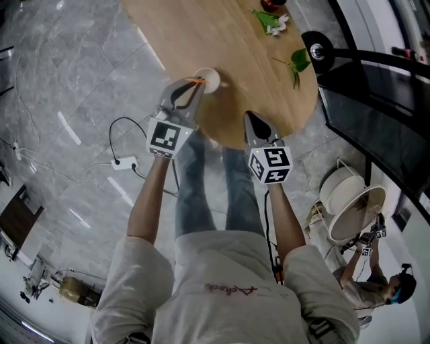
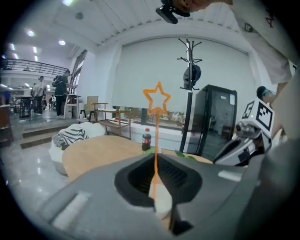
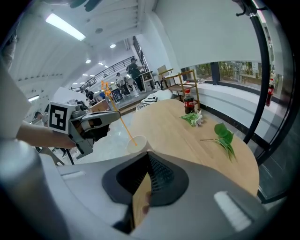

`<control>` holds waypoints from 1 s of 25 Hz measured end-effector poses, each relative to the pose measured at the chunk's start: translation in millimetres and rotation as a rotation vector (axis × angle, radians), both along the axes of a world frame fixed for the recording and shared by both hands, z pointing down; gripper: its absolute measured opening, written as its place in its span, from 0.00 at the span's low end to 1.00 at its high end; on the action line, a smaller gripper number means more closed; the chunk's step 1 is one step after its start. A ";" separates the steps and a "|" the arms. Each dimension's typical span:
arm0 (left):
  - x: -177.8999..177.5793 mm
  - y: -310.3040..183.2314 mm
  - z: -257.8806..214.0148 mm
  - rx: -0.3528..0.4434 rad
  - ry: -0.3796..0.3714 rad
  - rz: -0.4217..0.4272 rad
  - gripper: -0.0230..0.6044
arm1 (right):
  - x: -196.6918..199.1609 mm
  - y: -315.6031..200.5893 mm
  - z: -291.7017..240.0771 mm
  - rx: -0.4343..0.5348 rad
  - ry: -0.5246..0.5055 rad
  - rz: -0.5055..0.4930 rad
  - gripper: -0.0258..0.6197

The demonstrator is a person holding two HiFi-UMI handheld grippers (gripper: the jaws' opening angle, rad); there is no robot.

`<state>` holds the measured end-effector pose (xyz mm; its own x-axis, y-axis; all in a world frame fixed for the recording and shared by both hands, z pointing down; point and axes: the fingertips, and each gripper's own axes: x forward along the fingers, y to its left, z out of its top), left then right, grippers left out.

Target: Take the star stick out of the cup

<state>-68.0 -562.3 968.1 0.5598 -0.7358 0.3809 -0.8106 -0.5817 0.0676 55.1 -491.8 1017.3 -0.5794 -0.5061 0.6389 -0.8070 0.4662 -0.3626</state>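
A white cup [image 1: 208,78] stands near the front edge of the round wooden table [image 1: 235,47]. An orange stick with a star top [image 2: 156,99] rises from it. In the right gripper view the stick [image 3: 121,121] leans left with its lower end still inside the cup [image 3: 137,143]. My left gripper [image 1: 197,82] is shut on the stick just above the cup; in its own view the stick runs down between its jaws [image 2: 156,185] to the cup [image 2: 162,200]. To the right of the cup, over the table's front edge, my right gripper [image 1: 250,115] is shut and empty [image 3: 143,187].
A cola bottle [image 1: 271,4], a flower sprig [image 1: 270,21] and a leafy stem [image 1: 297,62] lie at the table's far side. A coat stand's black base [image 1: 318,48] and a dark cabinet [image 1: 376,114] sit to the right. A power strip [image 1: 124,163] lies on the floor.
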 end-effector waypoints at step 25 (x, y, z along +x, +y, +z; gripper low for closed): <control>-38.2 47.9 -383.9 0.055 0.027 -0.077 0.06 | 19.8 -42.7 -392.4 0.297 0.039 0.100 0.04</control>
<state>-106.1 -514.4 584.2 0.5099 -0.7966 0.3247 -0.8516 -0.5208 0.0594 74.9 -534.5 624.9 -0.4951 -0.7272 0.4755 -0.8649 0.4645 -0.1901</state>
